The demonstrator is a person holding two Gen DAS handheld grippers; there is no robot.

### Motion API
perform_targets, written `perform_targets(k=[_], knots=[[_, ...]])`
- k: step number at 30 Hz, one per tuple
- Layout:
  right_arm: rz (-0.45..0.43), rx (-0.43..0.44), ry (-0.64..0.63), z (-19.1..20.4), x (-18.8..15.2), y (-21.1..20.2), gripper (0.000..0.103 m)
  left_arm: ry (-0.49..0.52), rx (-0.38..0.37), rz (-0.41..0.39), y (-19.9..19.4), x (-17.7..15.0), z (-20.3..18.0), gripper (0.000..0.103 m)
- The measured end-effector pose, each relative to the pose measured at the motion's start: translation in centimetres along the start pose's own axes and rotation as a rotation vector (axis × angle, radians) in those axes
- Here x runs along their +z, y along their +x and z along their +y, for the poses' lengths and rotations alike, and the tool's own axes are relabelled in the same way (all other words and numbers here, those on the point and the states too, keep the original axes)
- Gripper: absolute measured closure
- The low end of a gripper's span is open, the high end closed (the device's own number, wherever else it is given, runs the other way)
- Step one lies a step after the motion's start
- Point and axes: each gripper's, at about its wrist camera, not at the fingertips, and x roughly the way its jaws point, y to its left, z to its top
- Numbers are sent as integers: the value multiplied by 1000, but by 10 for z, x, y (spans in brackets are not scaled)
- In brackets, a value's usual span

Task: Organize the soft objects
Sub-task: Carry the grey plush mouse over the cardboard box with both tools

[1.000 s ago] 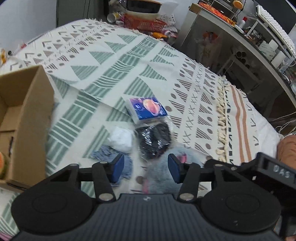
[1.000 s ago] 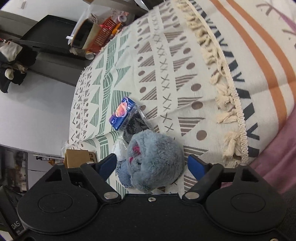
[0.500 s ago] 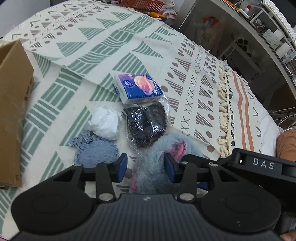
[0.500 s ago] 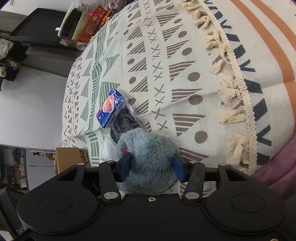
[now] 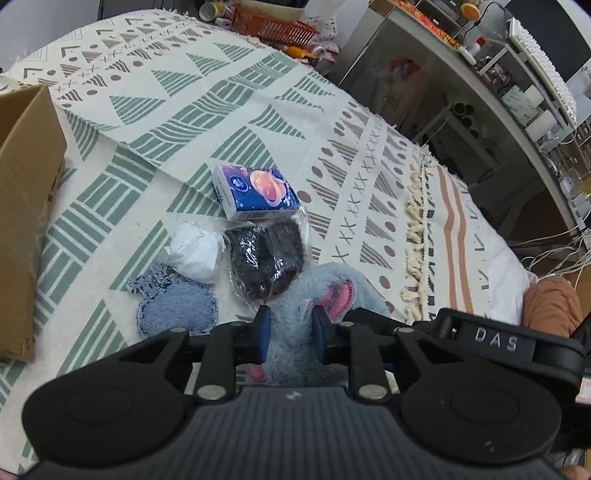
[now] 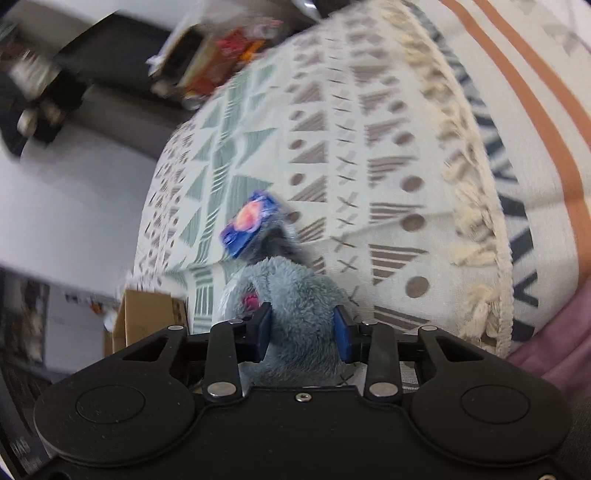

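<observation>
A fluffy grey-blue plush toy [image 5: 325,295] with pink ears lies on the patterned bedspread [image 5: 221,110]. My left gripper [image 5: 290,328] is shut on one side of it and my right gripper [image 6: 303,326] is shut on its body [image 6: 295,295]. Just beyond the plush lie a black fuzzy item in clear plastic [image 5: 264,258], a blue tissue pack [image 5: 255,192], a crumpled white cloth [image 5: 195,253] and a round denim patch [image 5: 177,310]. The tissue pack [image 6: 249,221] shows blurred in the right wrist view.
An open cardboard box [image 5: 26,206] stands at the left; its corner [image 6: 147,317] appears in the right wrist view. A red basket [image 5: 273,24] sits at the bed's far edge. Cluttered shelves [image 5: 517,92] and cables lie to the right. A tasselled fringe [image 5: 415,236] crosses the bedspread.
Both grippers closed on the plush toy, the right first and then the left. The right wrist view is now blurred and the scene has shifted, so that gripper is moving.
</observation>
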Motion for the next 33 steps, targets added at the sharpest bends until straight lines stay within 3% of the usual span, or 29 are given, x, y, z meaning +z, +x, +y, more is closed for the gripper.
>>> perform_targets(k=[21,33], knots=[[-182,-23,-232,81,-24,-61,69,-21,-160,-180,-85,2,18,83],[-240,-26,-335,134,-39,-73,69,-51,-199,-268,-126,11,42,83]])
